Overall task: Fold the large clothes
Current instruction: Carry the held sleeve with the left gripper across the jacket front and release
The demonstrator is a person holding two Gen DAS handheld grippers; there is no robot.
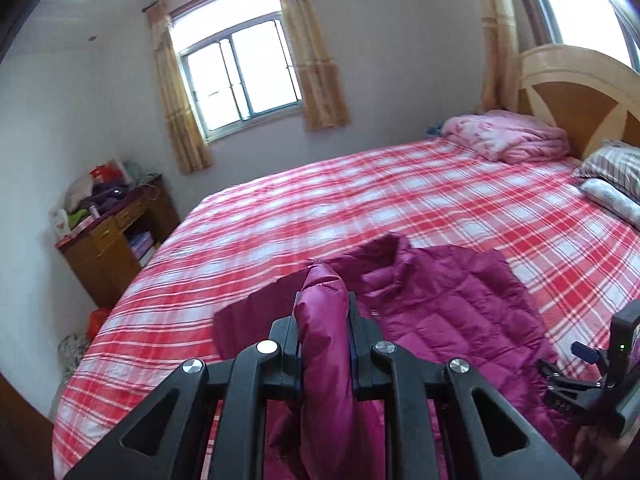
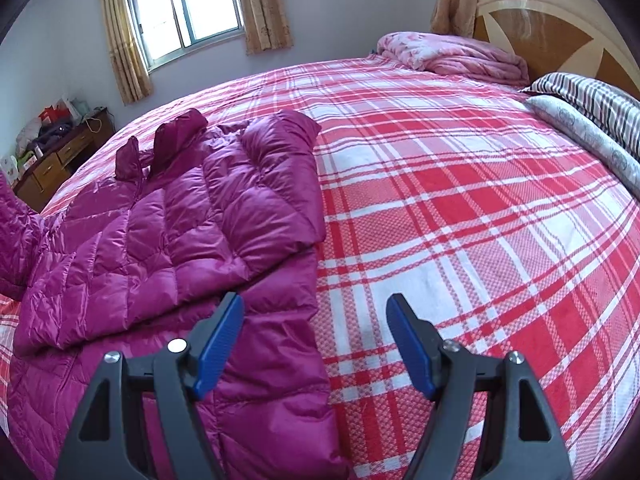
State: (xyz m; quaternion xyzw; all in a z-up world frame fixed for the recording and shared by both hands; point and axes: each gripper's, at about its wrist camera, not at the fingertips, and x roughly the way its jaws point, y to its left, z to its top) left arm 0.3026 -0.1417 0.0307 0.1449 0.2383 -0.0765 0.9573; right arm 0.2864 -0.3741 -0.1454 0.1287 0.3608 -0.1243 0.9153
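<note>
A magenta quilted down jacket (image 2: 172,216) lies front up on the red plaid bed (image 2: 440,184), with its right sleeve folded across the chest. It also shows in the left wrist view (image 1: 448,300). My left gripper (image 1: 323,304) is shut on a fold of the jacket's left sleeve (image 1: 324,344) and holds it above the bed. My right gripper (image 2: 316,312) is open and empty, hovering over the jacket's lower right edge, with its blue pads (image 2: 218,344) apart. The right gripper's body shows at the right edge of the left wrist view (image 1: 612,364).
A pink folded quilt (image 2: 452,56) and striped pillows (image 2: 592,100) lie by the wooden headboard (image 2: 560,20). A cluttered wooden desk (image 1: 116,232) stands at the far left by the wall. Curtained windows (image 1: 240,76) are behind the bed.
</note>
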